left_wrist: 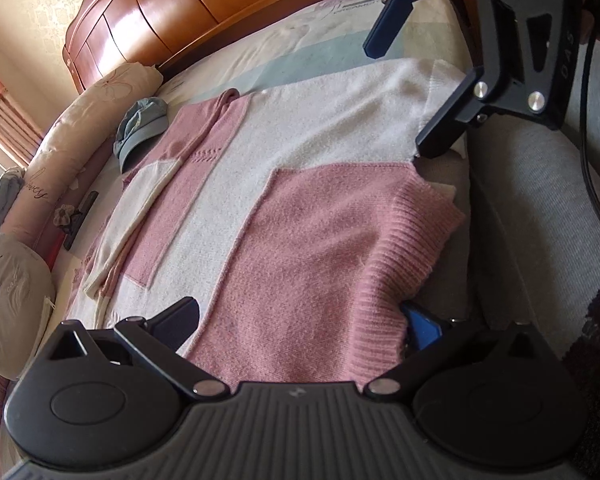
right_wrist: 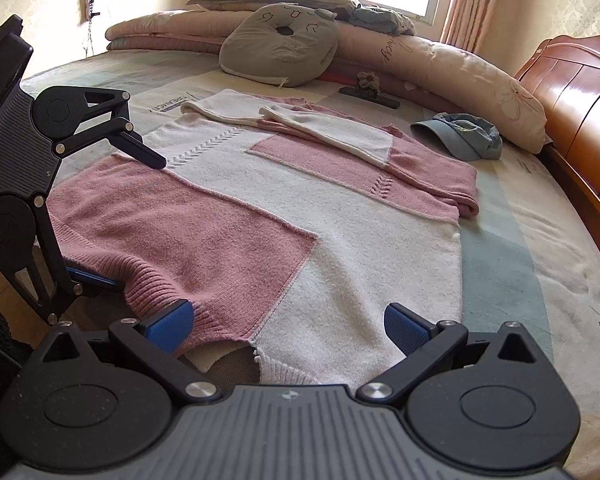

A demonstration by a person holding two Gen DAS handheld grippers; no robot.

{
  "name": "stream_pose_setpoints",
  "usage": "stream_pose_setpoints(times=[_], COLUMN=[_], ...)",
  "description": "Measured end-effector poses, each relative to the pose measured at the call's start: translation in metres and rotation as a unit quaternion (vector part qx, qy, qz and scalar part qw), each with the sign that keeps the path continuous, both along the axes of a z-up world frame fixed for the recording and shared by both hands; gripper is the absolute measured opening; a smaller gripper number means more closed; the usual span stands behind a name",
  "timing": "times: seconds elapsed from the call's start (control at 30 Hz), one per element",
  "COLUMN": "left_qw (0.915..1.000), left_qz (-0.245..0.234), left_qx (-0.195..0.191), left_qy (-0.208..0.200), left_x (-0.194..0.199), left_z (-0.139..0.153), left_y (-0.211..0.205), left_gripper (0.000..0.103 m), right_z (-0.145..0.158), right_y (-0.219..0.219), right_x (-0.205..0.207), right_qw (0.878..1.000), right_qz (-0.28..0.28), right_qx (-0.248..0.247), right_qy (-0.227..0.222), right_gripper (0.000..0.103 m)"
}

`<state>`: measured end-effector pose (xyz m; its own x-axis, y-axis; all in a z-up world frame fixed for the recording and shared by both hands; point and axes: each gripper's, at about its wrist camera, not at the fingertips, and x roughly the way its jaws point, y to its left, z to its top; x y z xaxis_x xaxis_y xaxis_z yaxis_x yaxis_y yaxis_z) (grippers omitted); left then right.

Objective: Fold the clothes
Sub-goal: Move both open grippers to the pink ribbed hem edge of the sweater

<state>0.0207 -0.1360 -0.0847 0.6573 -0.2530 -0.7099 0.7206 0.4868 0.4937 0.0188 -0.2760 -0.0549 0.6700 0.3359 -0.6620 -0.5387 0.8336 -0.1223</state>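
A pink and white knitted sweater (left_wrist: pixel 300 160) (right_wrist: pixel 340 216) lies flat on the bed with its sleeves folded across the chest. Its ribbed hem hangs over the near edge of the mattress. My left gripper (left_wrist: pixel 300 324) (right_wrist: pixel 120 216) is open at the pink hem corner, with one finger above the fabric and the blue-padded one under it. My right gripper (right_wrist: pixel 290 326) (left_wrist: pixel 414 84) is open too, straddling the hem where pink meets white. Neither is closed on the cloth.
A blue cap (right_wrist: pixel 460 138) (left_wrist: pixel 142 124) lies beside the sweater's shoulder. A rolled quilt (right_wrist: pixel 460 68), a grey cushion (right_wrist: pixel 280 44) and a black clip (right_wrist: pixel 370 96) line the far side. The wooden headboard (right_wrist: pixel 580 92) stands at the right. Bare mattress (right_wrist: pixel 520 260) lies right of the sweater.
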Motion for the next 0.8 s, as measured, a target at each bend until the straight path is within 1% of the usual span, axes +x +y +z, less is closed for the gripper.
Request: stream_pose_setpoints(times=[0.13, 0.33, 0.43, 0.53, 0.6, 0.67, 0.7, 0.8], left_qw=[1.0, 0.9998, 0.9996, 0.999, 0.9983, 0.9979, 0.9982, 0.9995], left_qz=[0.007, 0.011, 0.013, 0.013, 0.004, -0.005, -0.005, 0.021], left_qx=[-0.007, -0.017, -0.025, -0.037, -0.047, -0.049, -0.044, -0.018], left_qy=[0.0, 0.005, 0.01, 0.023, 0.034, 0.042, 0.039, 0.014], left_x=[0.003, 0.006, 0.007, 0.006, 0.004, 0.001, 0.0, 0.002], left_z=[0.004, 0.006, 0.007, 0.01, 0.011, 0.009, 0.006, -0.006], left_y=[0.003, 0.006, 0.009, 0.012, 0.014, 0.013, 0.012, 0.009], left_gripper=[0.103, 0.103, 0.103, 0.102, 0.102, 0.102, 0.102, 0.103], right_z=[0.0, -0.018, -0.028, -0.035, -0.032, -0.025, -0.021, -0.012], right_y=[0.005, 0.045, 0.067, 0.082, 0.081, 0.076, 0.073, 0.064], right_x=[0.001, 0.002, 0.004, 0.004, 0.003, 0.004, 0.005, 0.006], right_qw=[1.0, 0.995, 0.992, 0.988, 0.987, 0.988, 0.989, 0.992], right_qz=[0.025, 0.08, 0.095, 0.089, 0.08, 0.067, 0.061, 0.045], right_qx=[0.005, -0.051, -0.077, -0.122, -0.13, -0.124, -0.115, -0.094], right_qy=[0.011, 0.017, 0.009, -0.023, -0.044, -0.061, -0.066, -0.071], right_gripper=[0.103, 0.103, 0.103, 0.103, 0.103, 0.103, 0.103, 0.103])
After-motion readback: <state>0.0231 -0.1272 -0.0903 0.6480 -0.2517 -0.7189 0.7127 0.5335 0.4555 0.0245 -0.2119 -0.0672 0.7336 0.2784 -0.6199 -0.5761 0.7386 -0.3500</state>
